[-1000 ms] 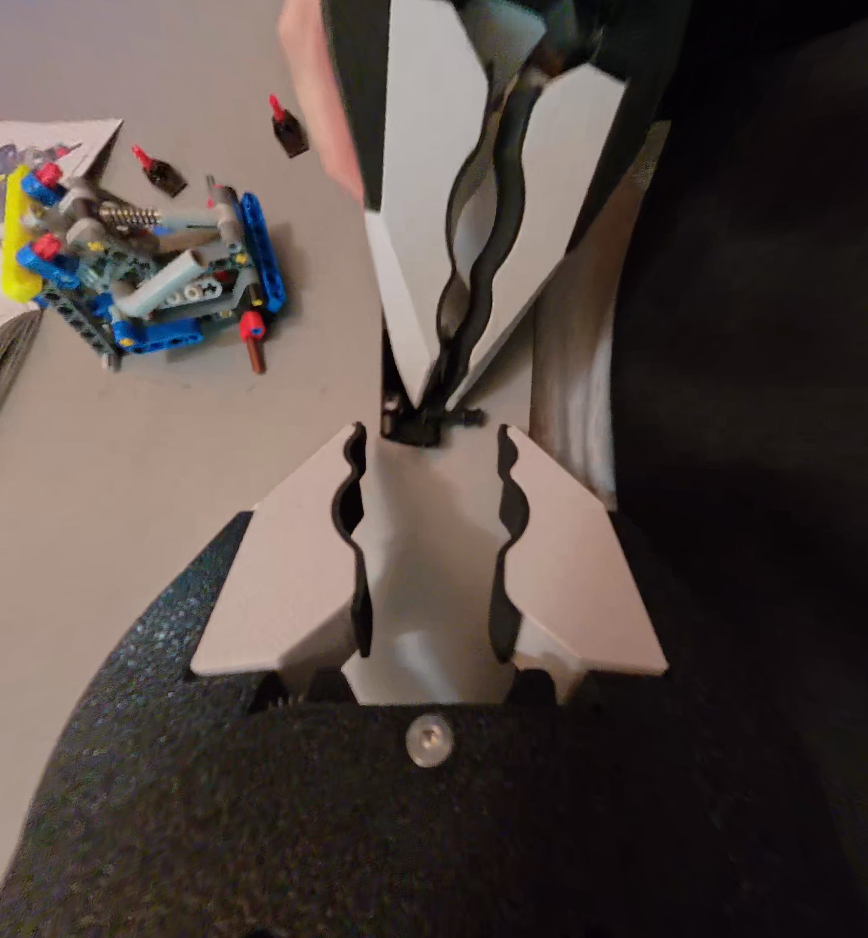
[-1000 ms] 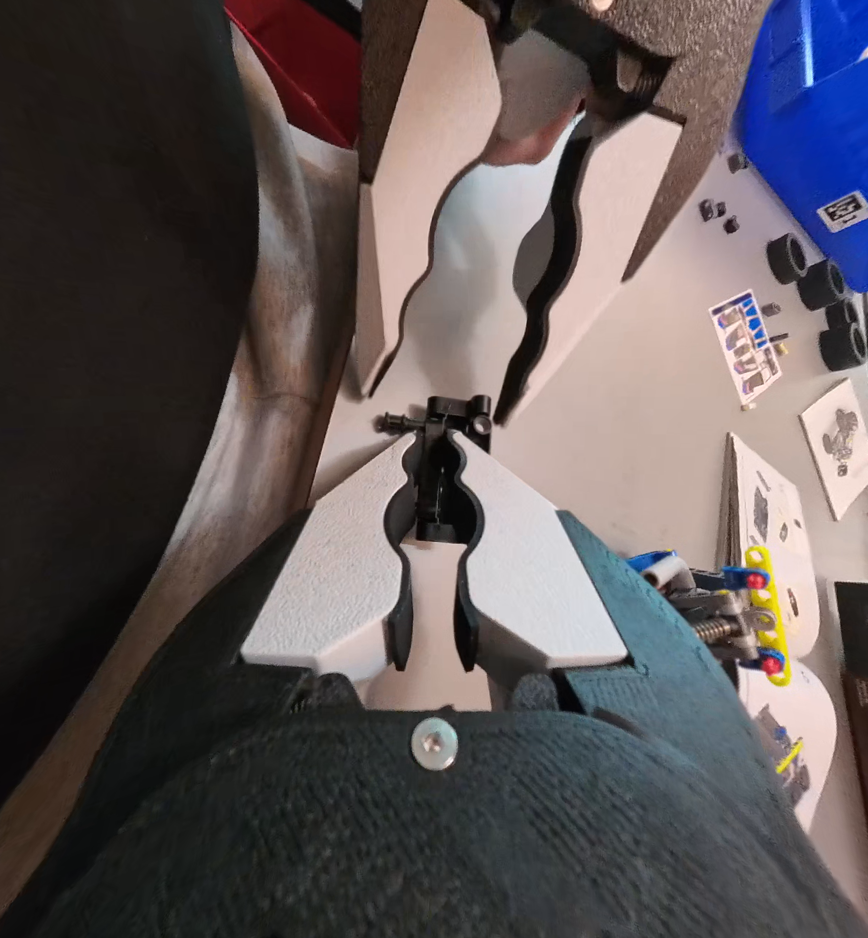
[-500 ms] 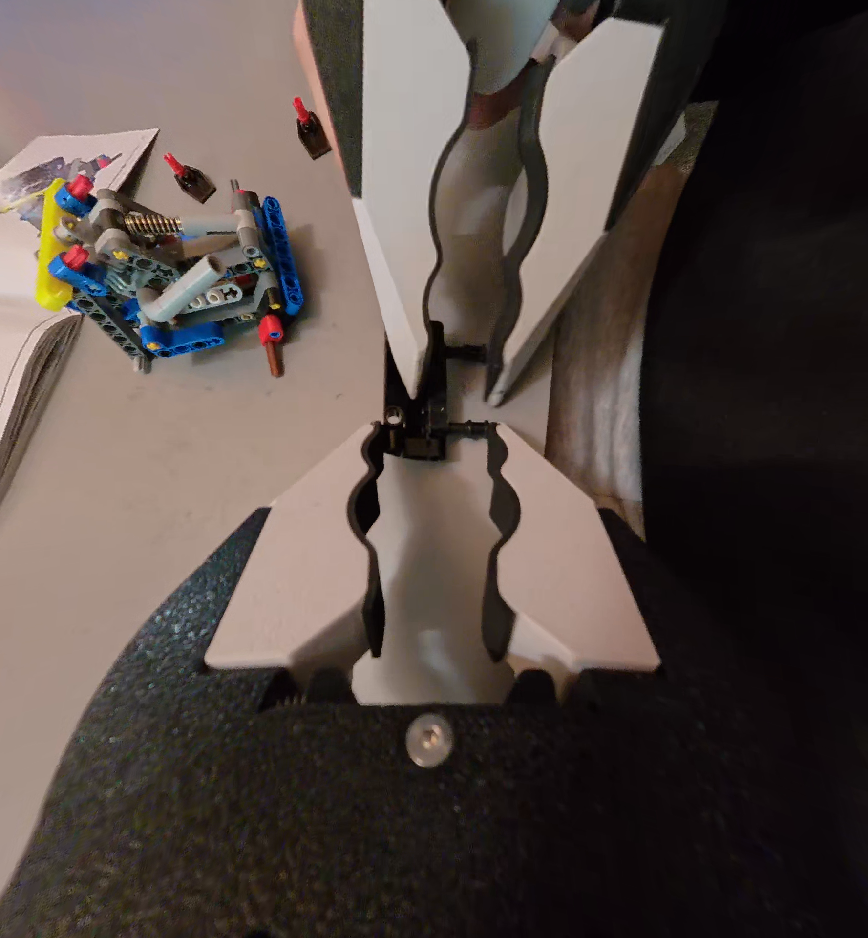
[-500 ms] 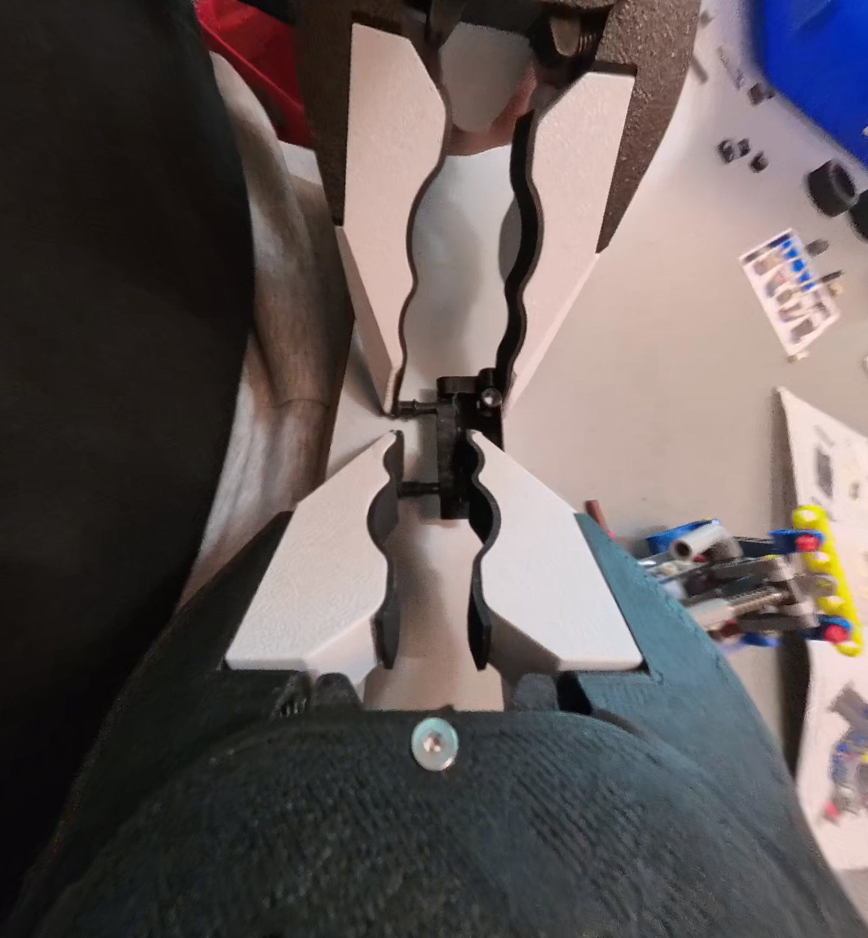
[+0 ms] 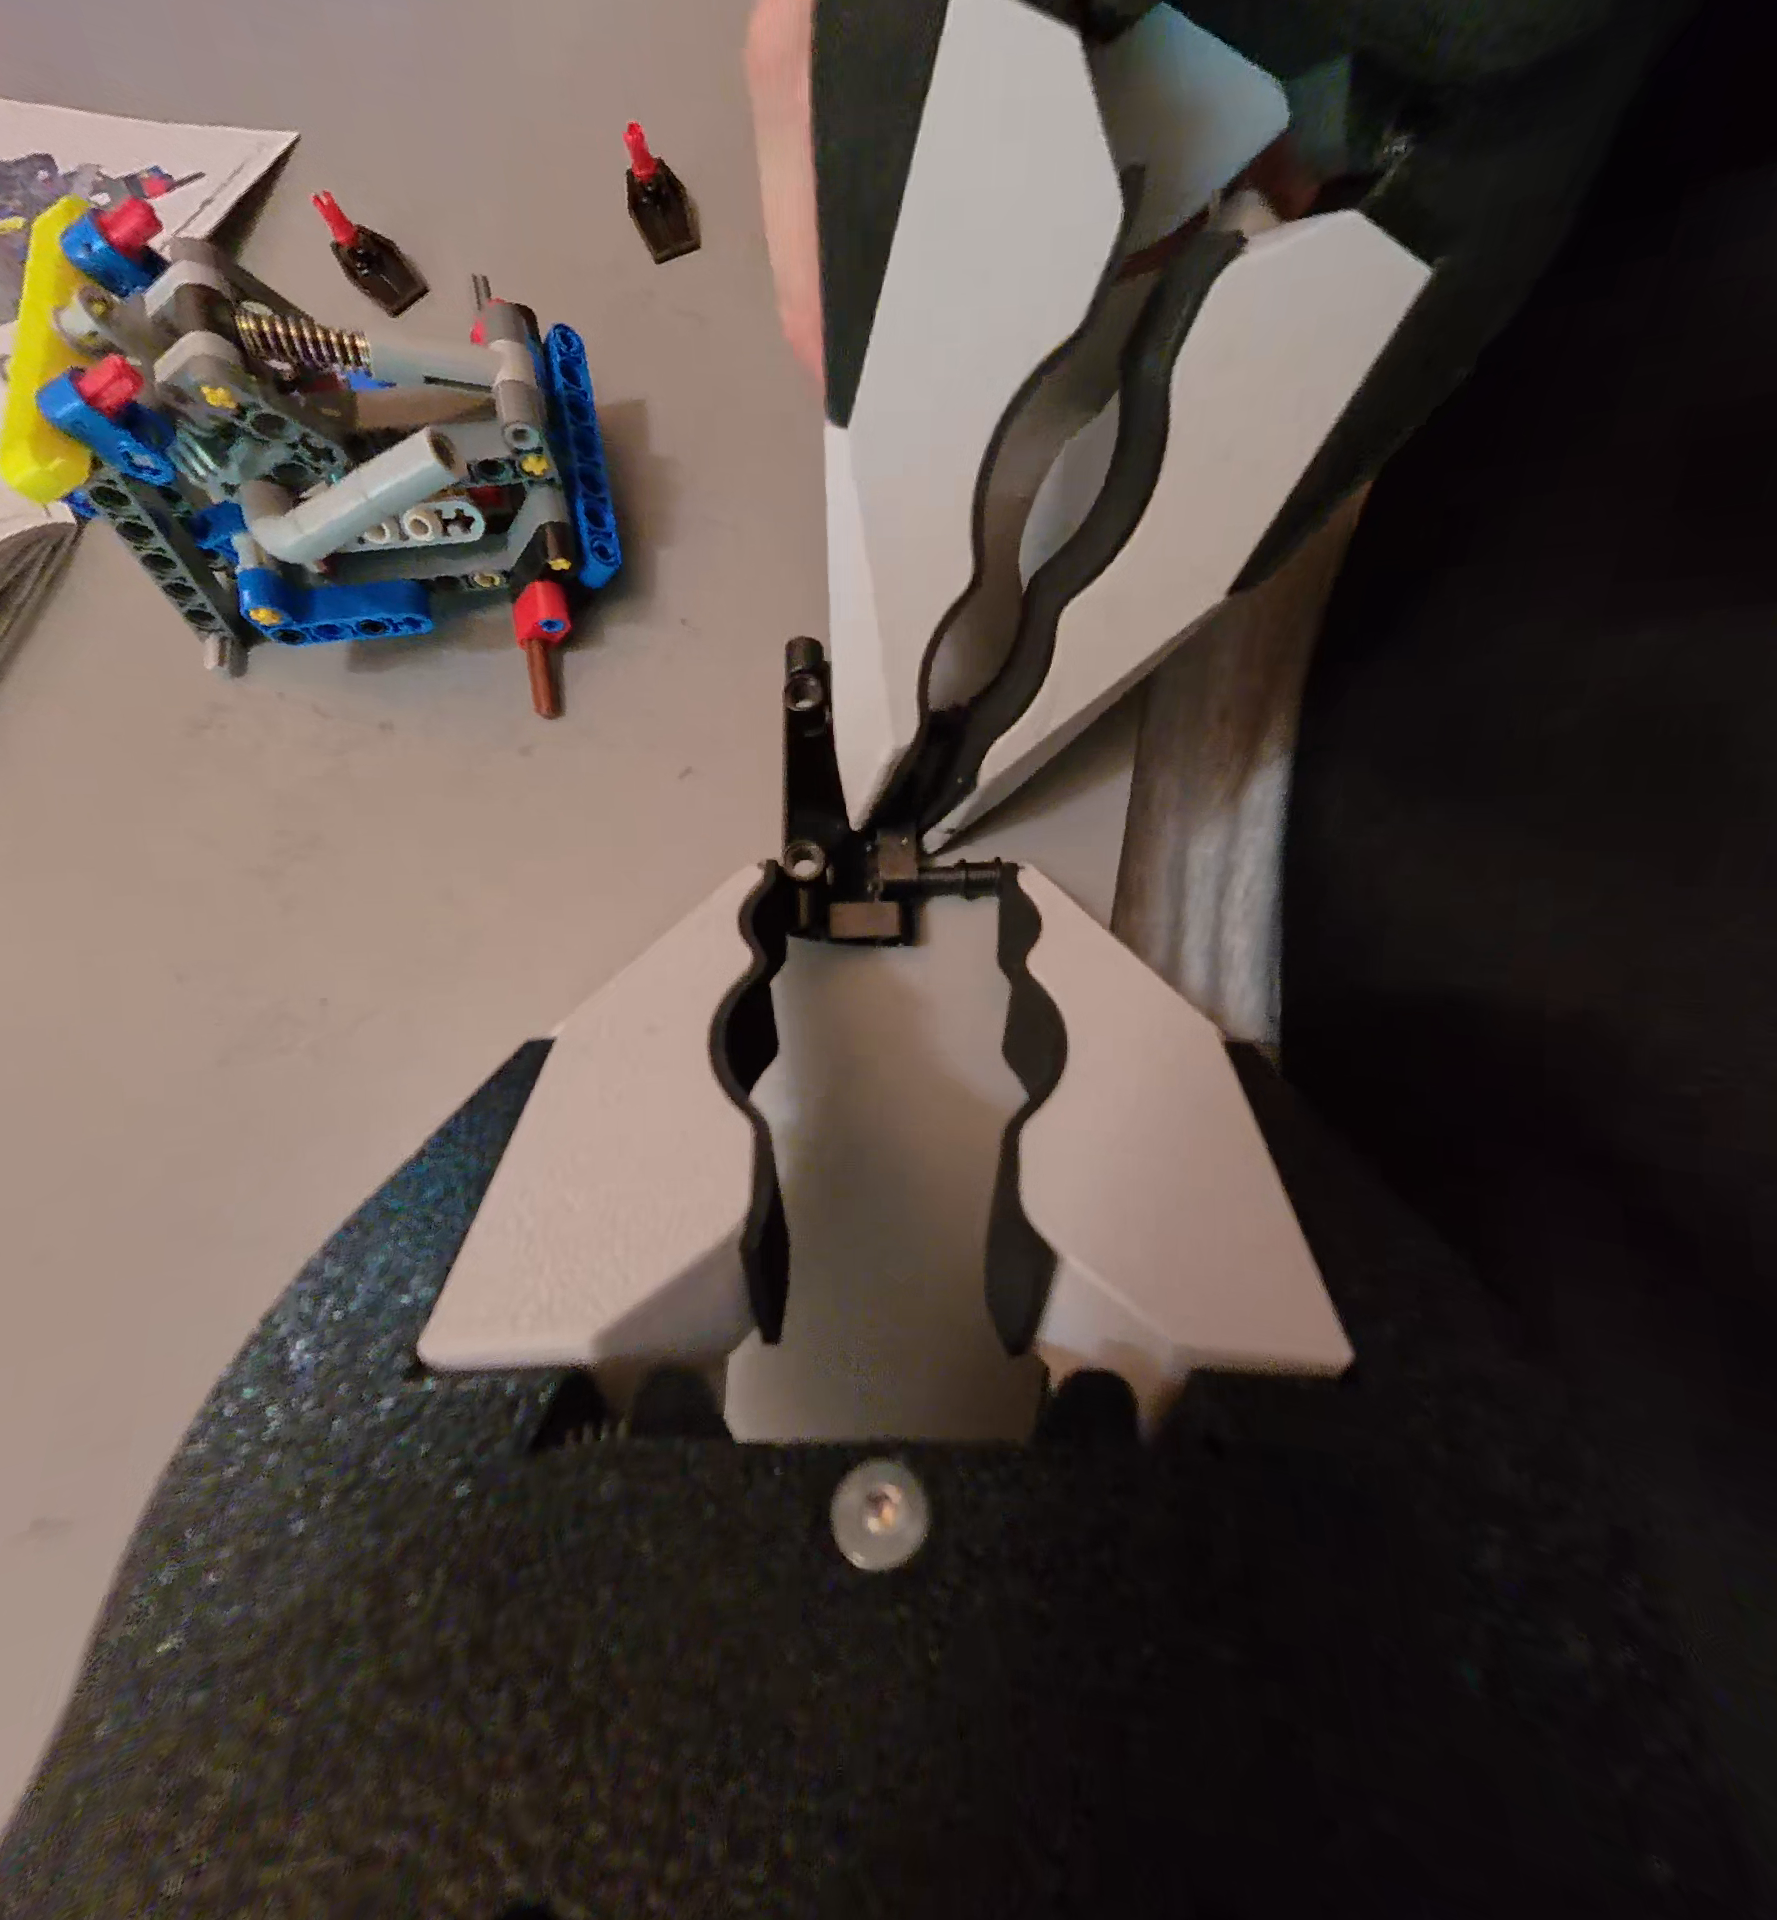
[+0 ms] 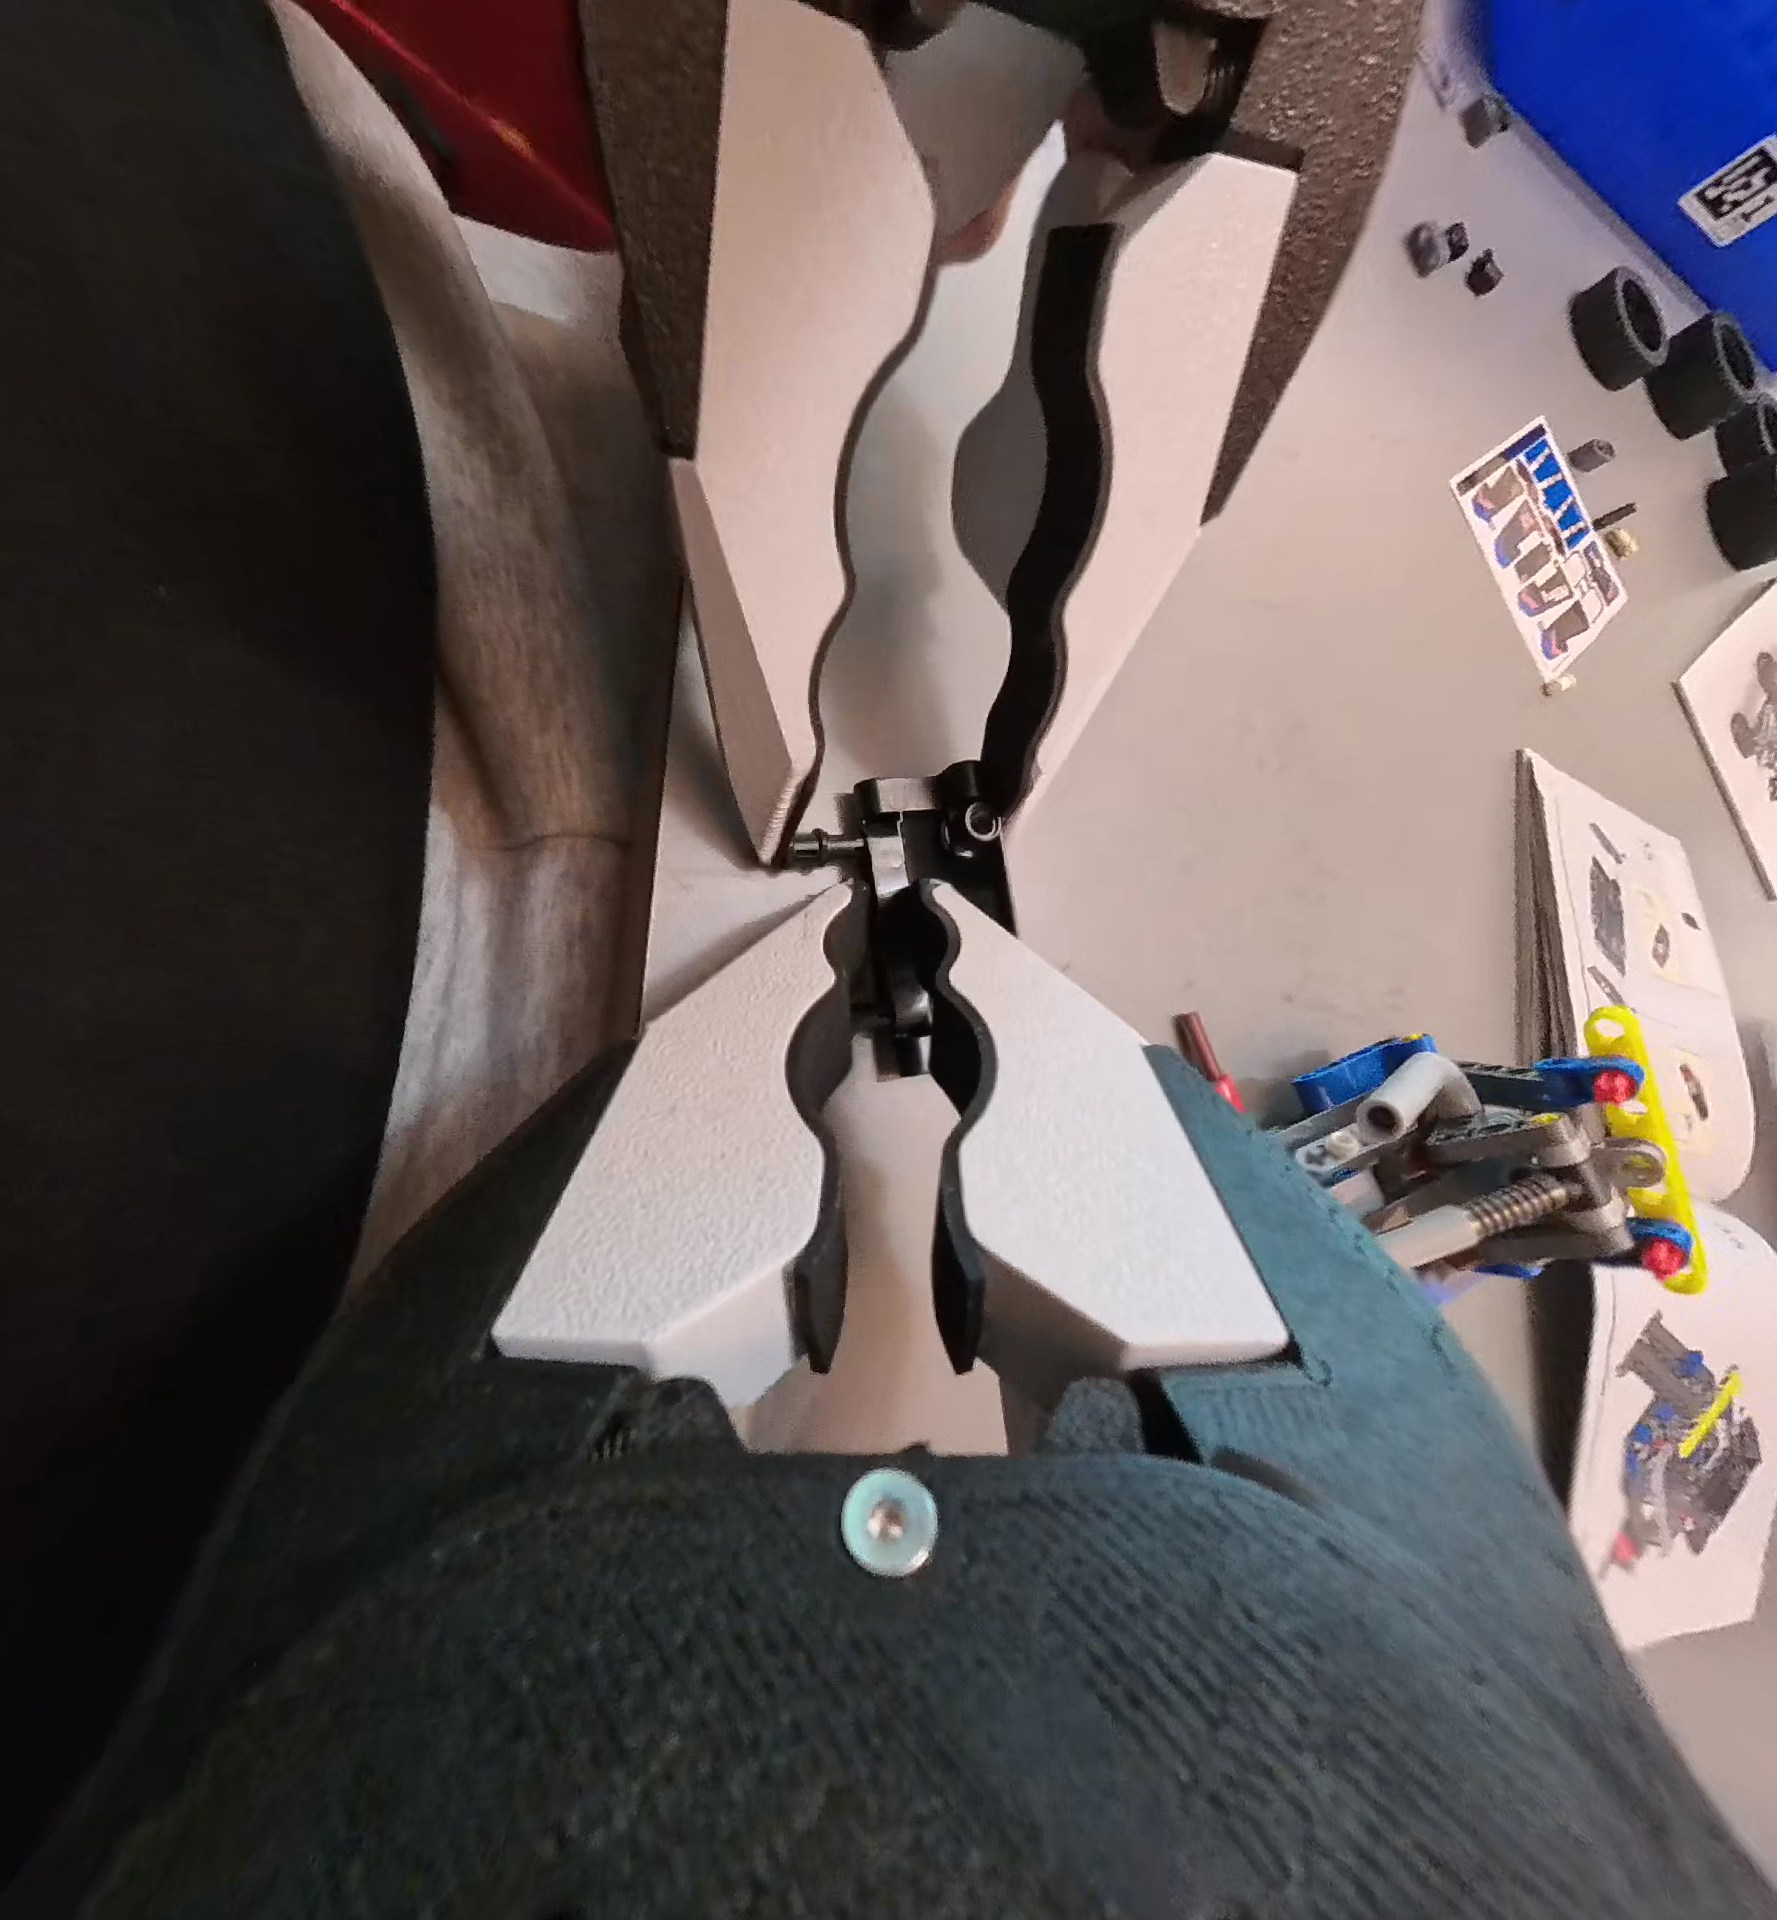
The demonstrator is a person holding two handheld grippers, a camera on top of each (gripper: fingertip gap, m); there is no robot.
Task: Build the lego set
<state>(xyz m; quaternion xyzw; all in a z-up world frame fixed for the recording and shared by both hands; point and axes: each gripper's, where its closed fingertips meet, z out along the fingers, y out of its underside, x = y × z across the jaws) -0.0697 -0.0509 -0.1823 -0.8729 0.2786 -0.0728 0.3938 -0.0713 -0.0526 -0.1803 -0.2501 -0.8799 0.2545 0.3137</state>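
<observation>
A small black toy-brick assembly (image 5: pixel 842 894), with a pin sticking out sideways and a thin arm pointing up, hangs above the grey table (image 5: pixel 292 987) between both grippers. My left gripper (image 5: pixel 889 883) is shut across it: one pad on the black body, the other on the pin's end. My right gripper (image 5: pixel 910 810) comes from the far side, tips against the same assembly. In the right wrist view my right gripper (image 6: pixel 892 904) is shut on a narrow black piece (image 6: pixel 899 977) of it. The left gripper (image 6: pixel 892 831) holds the wider part (image 6: pixel 905 810) opposite.
A partly built blue, grey and yellow model (image 5: pixel 312 457) lies to the left on the table, also seen in the right wrist view (image 6: pixel 1486 1153). Open booklets (image 6: pixel 1642 935), a sticker sheet (image 6: pixel 1538 540), black tyres (image 6: pixel 1694 374) and a blue bin (image 6: pixel 1694 125) lie nearby. Two small dark pieces with red pins (image 5: pixel 375 260) lie loose. The table edge (image 5: pixel 1206 831) is close by.
My left gripper closed across the black assembly. My right gripper, shut on it a second ago, opened half a second ago and has shut on it again. The thin black arm now points up.
</observation>
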